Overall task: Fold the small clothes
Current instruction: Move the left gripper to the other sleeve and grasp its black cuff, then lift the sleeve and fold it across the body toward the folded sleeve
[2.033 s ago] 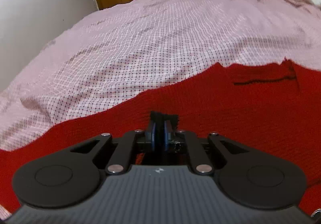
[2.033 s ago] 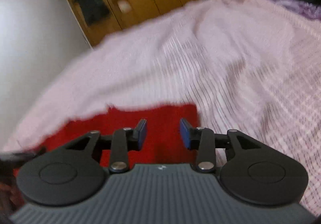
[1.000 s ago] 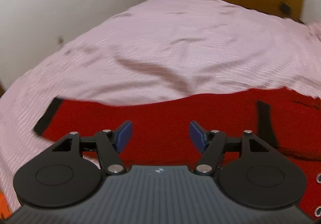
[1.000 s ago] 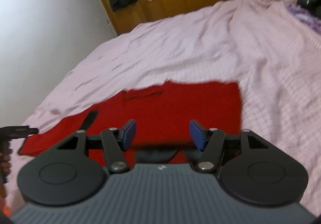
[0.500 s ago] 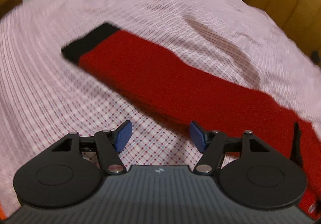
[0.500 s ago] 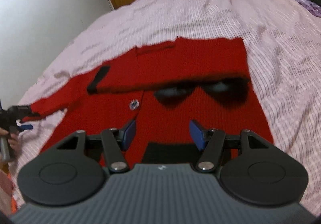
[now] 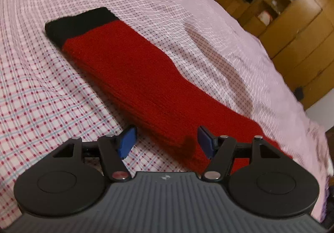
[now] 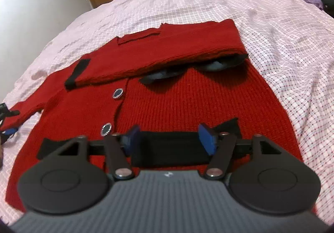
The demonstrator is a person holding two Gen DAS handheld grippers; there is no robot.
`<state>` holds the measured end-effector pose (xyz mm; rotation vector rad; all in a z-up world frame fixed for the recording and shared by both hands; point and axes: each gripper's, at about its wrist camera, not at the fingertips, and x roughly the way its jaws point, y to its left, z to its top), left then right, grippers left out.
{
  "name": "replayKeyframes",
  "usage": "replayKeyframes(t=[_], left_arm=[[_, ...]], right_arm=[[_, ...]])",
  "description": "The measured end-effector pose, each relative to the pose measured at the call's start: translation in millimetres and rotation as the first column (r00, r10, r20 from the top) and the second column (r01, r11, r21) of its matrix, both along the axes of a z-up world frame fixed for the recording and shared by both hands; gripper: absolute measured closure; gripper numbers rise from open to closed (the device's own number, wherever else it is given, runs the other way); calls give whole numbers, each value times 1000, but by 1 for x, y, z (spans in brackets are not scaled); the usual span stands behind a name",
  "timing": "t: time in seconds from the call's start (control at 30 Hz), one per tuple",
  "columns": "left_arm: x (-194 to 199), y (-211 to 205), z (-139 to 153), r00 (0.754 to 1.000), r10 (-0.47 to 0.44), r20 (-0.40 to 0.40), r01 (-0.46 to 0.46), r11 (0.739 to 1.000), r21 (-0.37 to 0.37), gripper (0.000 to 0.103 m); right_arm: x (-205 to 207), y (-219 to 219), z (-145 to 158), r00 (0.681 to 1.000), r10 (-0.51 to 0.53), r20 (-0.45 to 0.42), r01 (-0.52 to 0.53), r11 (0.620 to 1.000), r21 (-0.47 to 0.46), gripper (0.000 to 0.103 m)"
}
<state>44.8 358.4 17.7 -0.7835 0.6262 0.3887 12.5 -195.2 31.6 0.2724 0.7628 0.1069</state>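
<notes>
Lying flat on the checked bedsheet (image 8: 292,49) is the red cardigan (image 8: 187,99), and I am holding both grippers just above it. One sleeve (image 8: 167,51) is lying folded across the chest, its black cuff (image 8: 76,75) ending near the upper of the two dark buttons (image 8: 118,93). The other sleeve (image 7: 133,74) is lying stretched out over the sheet, with its black cuff (image 7: 79,24) at the far end. My left gripper (image 7: 166,142) is pointing down at this sleeve with its blue pads (image 7: 205,142) standing wide apart, and nothing is between them; the near edge of the sleeve is passing under the gap. My right gripper (image 8: 169,139) is hovering over the black hem band (image 8: 167,149), and its jaws have just been opening; they are wide now, and I cannot tell if the pads are touching the band. The gripper body is hiding the lowest part of the cardigan. Under the folded sleeve something dark grey is showing, but I cannot make it out. The open wooden wardrobe (image 7: 292,19) is holding dark clothes and small blurred things.
</notes>
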Motion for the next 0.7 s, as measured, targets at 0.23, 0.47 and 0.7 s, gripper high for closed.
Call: replayKeyframes(t=[0.23, 0.47, 0.7], left_arm=[[12, 13, 6, 999, 26, 29, -26, 1000, -3, 32], [32, 4, 12, 1000, -12, -4, 12, 994, 109, 34], [33, -9, 25, 995, -100, 7, 96, 971, 220, 51]], right_arm=[[0, 9, -12, 1000, -2, 12, 3, 998, -65, 17], [4, 2, -17, 999, -37, -3, 37, 999, 35, 6], [-3, 9, -14, 997, -71, 28, 70, 997, 21, 6]])
